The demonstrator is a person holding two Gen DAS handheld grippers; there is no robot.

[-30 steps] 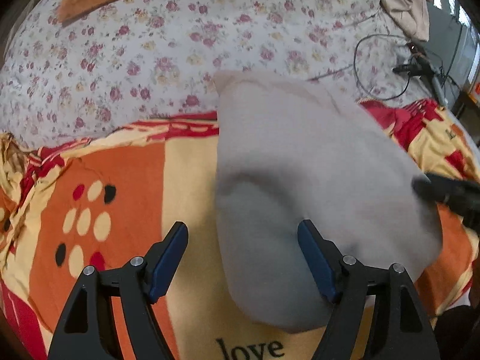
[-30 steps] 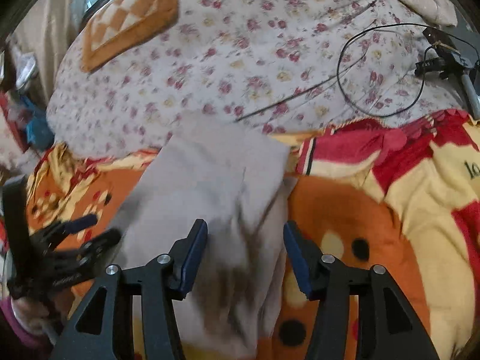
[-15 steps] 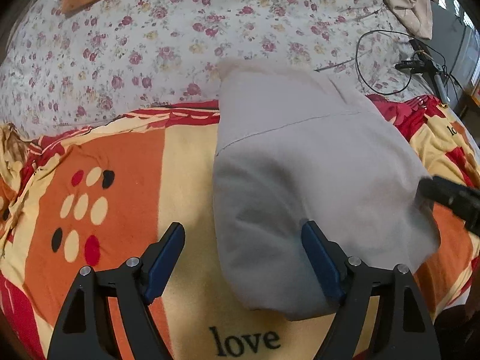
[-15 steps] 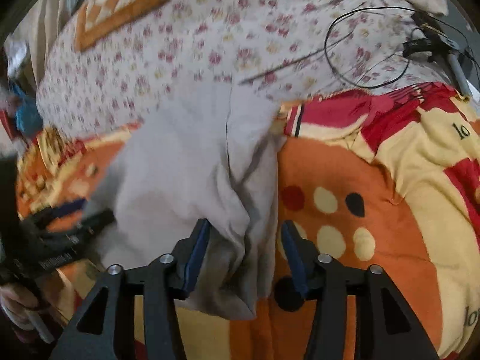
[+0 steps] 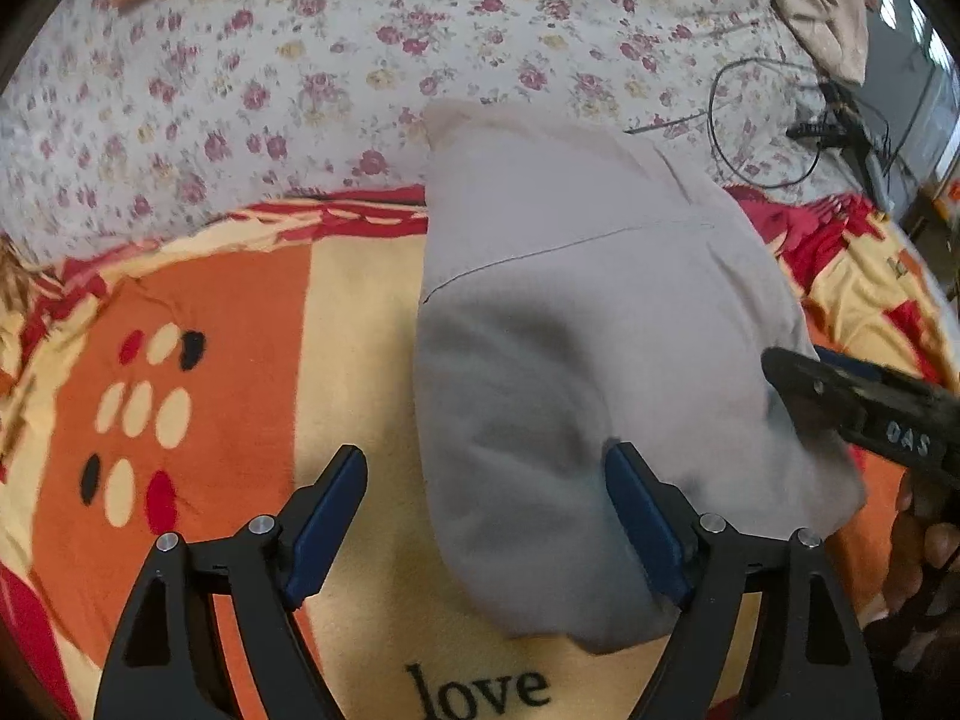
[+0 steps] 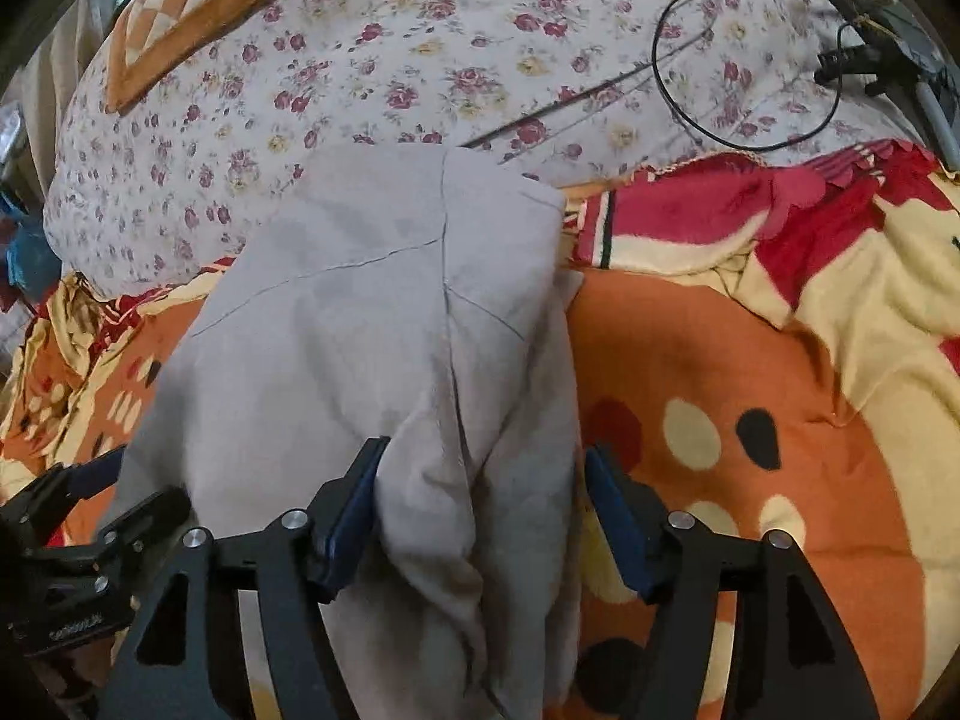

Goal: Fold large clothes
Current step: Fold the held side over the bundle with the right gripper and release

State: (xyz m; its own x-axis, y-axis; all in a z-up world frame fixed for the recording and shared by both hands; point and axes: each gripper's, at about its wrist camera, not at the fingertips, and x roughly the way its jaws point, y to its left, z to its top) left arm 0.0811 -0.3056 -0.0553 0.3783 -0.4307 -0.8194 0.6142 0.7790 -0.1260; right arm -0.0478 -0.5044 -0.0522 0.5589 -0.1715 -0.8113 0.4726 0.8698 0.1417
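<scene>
A folded grey fabric garment (image 5: 576, 324) lies flat on a bed, resting mostly on a fleece blanket patterned in orange, cream and red (image 5: 228, 360), with its far edge reaching onto a white sheet printed with small red flowers (image 5: 300, 60). The word "love" is printed in black on the blanket just below the garment's near edge.

The left gripper (image 5: 486, 510) hangs above the garment's near left edge. Its jaws have just been opening and stand wide apart; the edge of the cloth lies between them, but neither blue pad presses on it.

The right gripper (image 6: 480, 510) is at the garment's near right edge, where the cloth is bunched into soft upright folds. Its jaws have also just been opening. The bunched cloth sits between them; the left pad seems to touch the fabric, while the right pad stands just clear of it, so the cloth is not pinched.

A thin black cable (image 6: 744, 66) loops on the flowered sheet at the far right, well apart from the garment. An orange and cream chequered cushion (image 6: 198, 18) lies at the far left.
</scene>
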